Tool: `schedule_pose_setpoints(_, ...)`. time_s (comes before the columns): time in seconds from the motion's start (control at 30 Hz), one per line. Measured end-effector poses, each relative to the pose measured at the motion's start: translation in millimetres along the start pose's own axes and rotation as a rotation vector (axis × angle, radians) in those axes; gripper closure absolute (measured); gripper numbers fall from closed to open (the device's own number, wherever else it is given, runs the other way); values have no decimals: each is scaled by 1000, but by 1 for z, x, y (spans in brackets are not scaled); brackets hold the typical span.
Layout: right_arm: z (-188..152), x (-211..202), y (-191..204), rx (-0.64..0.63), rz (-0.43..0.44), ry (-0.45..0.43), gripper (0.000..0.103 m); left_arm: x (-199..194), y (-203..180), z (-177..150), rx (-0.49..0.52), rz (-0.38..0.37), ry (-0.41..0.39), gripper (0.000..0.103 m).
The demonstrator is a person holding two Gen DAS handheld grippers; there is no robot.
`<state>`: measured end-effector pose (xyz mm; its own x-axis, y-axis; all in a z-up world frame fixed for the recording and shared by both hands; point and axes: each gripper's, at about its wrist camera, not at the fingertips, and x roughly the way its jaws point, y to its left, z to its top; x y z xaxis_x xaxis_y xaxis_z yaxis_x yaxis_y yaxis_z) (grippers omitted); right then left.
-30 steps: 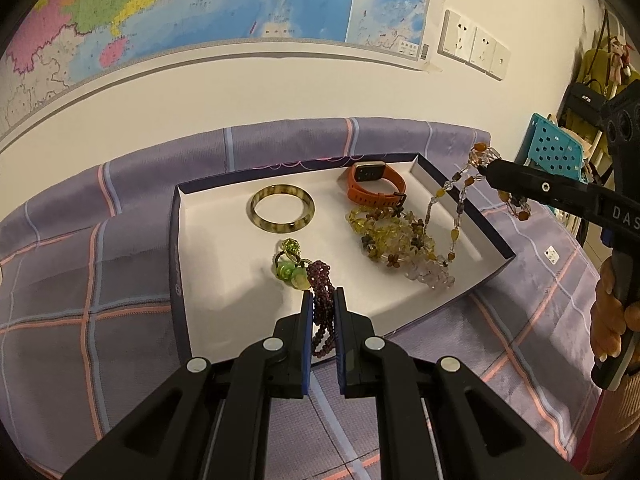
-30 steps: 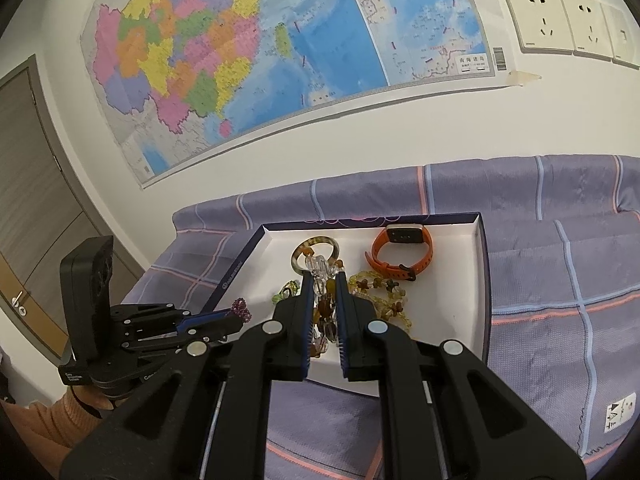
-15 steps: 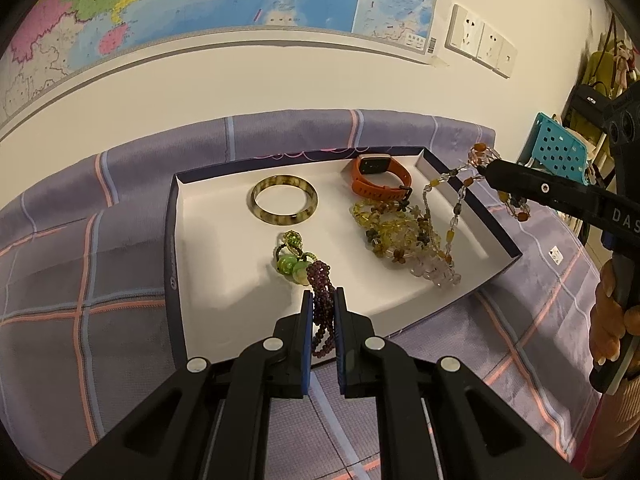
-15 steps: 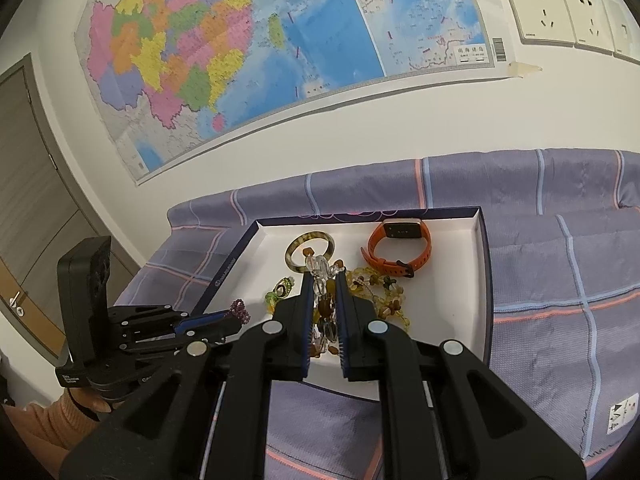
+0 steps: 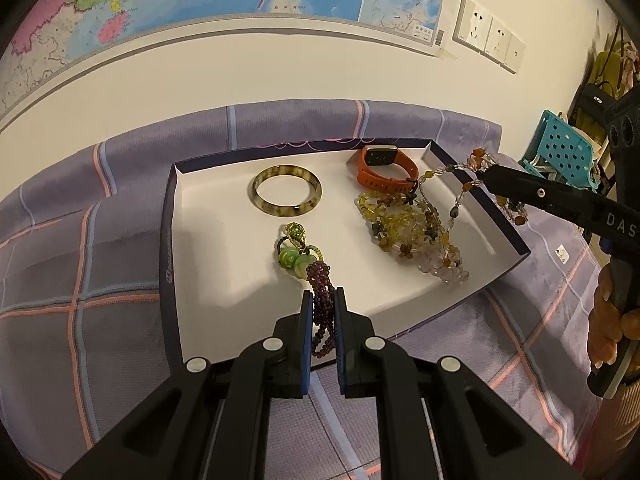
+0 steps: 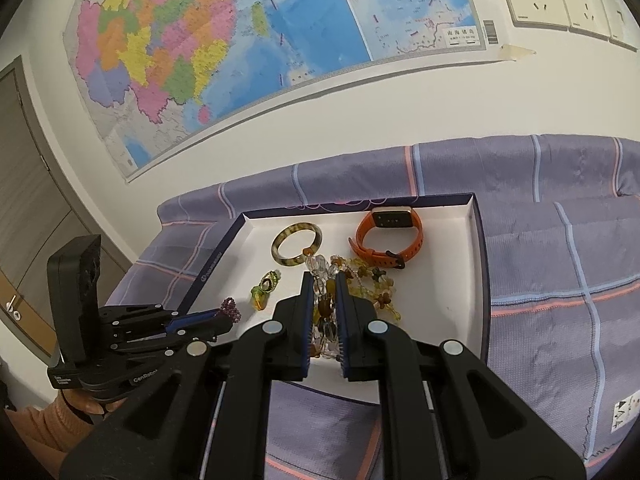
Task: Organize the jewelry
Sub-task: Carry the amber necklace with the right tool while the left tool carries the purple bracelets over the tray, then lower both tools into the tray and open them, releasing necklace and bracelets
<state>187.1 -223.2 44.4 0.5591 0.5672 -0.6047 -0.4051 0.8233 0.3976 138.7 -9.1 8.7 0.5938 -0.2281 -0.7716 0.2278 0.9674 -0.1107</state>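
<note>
1. Left wrist view: we are pinching the purple bead strand [image 5: 320, 304] in the nearly closed left gripper [image 5: 322, 312] at 6 o'clock of the tray [image 5: 172, 240]; bangle [image 5: 286, 195] and watch [image 5: 386, 170] are already lying inside at 12.
2. Right wrist view: we are clamping the amber necklace [image 6: 323, 296] in the right gripper [image 6: 323, 300], its far end trailing on the tray's pile; both strands are still awaiting placing, we judge.

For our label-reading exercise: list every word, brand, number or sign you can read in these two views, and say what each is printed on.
"DAS": on the right gripper, cut off by the frame edge.
"GenRobo": on the left gripper, rest hidden.
Map legend box: Chinese characters, too small to read surely.
Tray rim logo: too blurred.
Cloth tag: symbols only, too small.
Left gripper's white label: too small.
</note>
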Motion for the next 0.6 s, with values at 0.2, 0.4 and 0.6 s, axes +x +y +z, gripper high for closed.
schedule_pose_setpoints(0.2,-3,6,-2,6,-4,14,92,4,1,0,-6,2,9,94)
schedule_pose_setpoints(0.4,-5,9,-4,11,-6,23,92,5,0,1,-7,4,8,94)
schedule_pose_setpoints(0.6,-5,13,-5,11,-9,31,92,7,0,1,-7,7,14,94)
